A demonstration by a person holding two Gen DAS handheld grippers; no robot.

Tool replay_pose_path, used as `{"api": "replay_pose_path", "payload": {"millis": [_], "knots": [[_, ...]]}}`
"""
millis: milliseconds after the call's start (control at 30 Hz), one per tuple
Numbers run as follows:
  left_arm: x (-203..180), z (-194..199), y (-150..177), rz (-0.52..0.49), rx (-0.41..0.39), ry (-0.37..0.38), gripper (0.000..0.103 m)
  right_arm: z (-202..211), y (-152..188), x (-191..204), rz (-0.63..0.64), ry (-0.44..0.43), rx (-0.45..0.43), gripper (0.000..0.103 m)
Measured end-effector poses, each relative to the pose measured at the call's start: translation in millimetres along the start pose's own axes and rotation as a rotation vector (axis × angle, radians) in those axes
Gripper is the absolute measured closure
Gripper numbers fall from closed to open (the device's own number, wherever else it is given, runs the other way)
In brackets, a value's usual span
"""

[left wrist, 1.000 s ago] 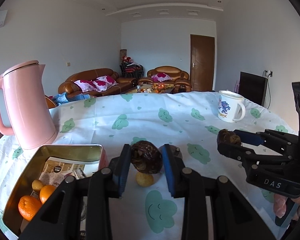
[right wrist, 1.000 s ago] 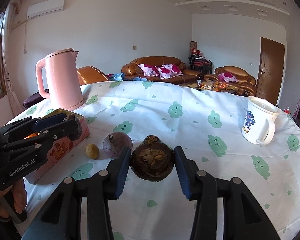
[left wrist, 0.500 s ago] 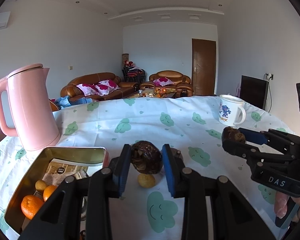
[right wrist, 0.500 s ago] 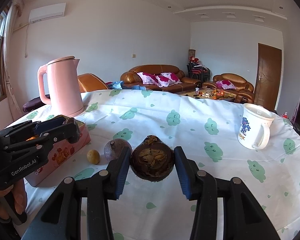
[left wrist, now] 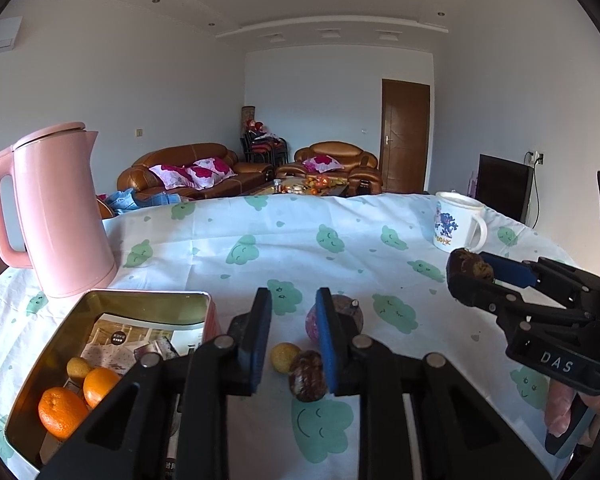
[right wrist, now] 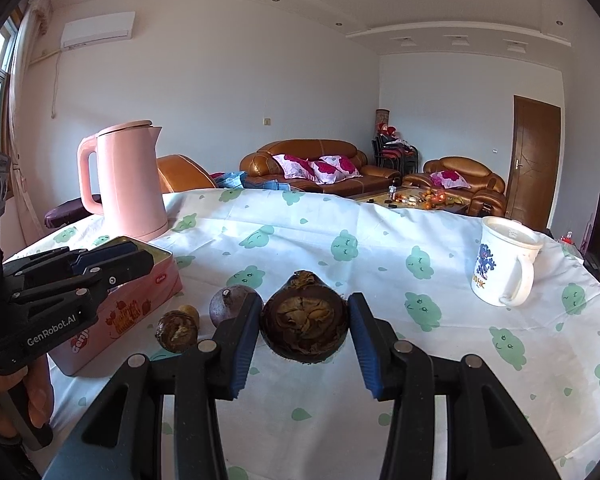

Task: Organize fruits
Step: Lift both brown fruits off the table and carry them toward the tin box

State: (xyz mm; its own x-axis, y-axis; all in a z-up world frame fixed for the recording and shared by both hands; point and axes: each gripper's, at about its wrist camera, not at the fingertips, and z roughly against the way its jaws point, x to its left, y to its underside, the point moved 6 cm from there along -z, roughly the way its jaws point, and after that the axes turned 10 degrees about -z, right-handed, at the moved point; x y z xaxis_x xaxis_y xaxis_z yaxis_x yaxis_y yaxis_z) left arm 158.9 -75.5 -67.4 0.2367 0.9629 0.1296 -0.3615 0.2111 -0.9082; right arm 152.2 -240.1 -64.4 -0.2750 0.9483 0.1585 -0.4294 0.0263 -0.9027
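My left tongs (left wrist: pixel 292 300) are open with nothing in them. My right tongs (right wrist: pixel 305 304) are closed tight on a big brown fruit (right wrist: pixel 304 322) and hold it up over the bench (right wrist: pixel 400 240).

The fruits go in the tin (left wrist: pixel 148 295), I think. The tin sits on the bench in front of my left tongs and a bit to the left. From my right tongs it is far over to the left, past the loose fruits. So my left hand is the near one to the tin, and my right hand has to cross over to reach it. The tin's long side runs away from me.

A second brown fruit (left wrist: pixel 307 376) lies on the bench low down between the left fingers, close to the right one. It looks a bit longer front to back than side to side. To pick it up, I think I must go down onto it and then squeeze.

Now I count. There are two brown fruits: one held, one on the bench. There is one purple fruit (left wrist: pixel 350 314) on the bench, partly hidden behind my left tongs. There are two little yellow fruits: one on the bench (left wrist: pixel 285 357), just beside the second brown fruit, and one in the tin (left wrist: pixel 78 367). Two oranges (left wrist: pixel 62 412) are in the tin as well. That makes three fruits in the tin and three loose on the bench.

There is also one pink kettle (left wrist: pixel 60 216) behind the tin and one white mug (left wrist: pixel 456 222) far to the right.
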Motion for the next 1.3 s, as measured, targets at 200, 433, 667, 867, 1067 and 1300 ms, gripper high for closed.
{"api": "replay_pose_path", "payload": {"millis": [200, 433, 667, 867, 1067, 1300], "knots": [[10, -4, 11, 0.033, 0.079, 0.027, 0.051, 1, 0, -1, -0.008, -0.006, 0.001, 0.057], [-2, -21, 29, -0.011, 0.236, 0.069, 0.05, 1, -1, -1, -0.008, -0.016, -0.001, 0.057], [-11, -36, 38, -0.044, 0.327, 0.1, 0.05, 1, -1, -2, -0.012, -0.021, 0.003, 0.057], [-15, -44, 43, -0.084, 0.378, 0.069, 0.052, 1, -1, -1, -0.013, -0.024, 0.003, 0.057], [-5, -52, 44, -0.14, 0.406, -0.003, 0.052, 0, 0, -2, -0.019, -0.03, 0.005, 0.057], [-6, -54, 45, -0.174, 0.416, -0.005, 0.062, 1, 0, -1, -0.023, -0.031, 0.0, 0.057]]}}
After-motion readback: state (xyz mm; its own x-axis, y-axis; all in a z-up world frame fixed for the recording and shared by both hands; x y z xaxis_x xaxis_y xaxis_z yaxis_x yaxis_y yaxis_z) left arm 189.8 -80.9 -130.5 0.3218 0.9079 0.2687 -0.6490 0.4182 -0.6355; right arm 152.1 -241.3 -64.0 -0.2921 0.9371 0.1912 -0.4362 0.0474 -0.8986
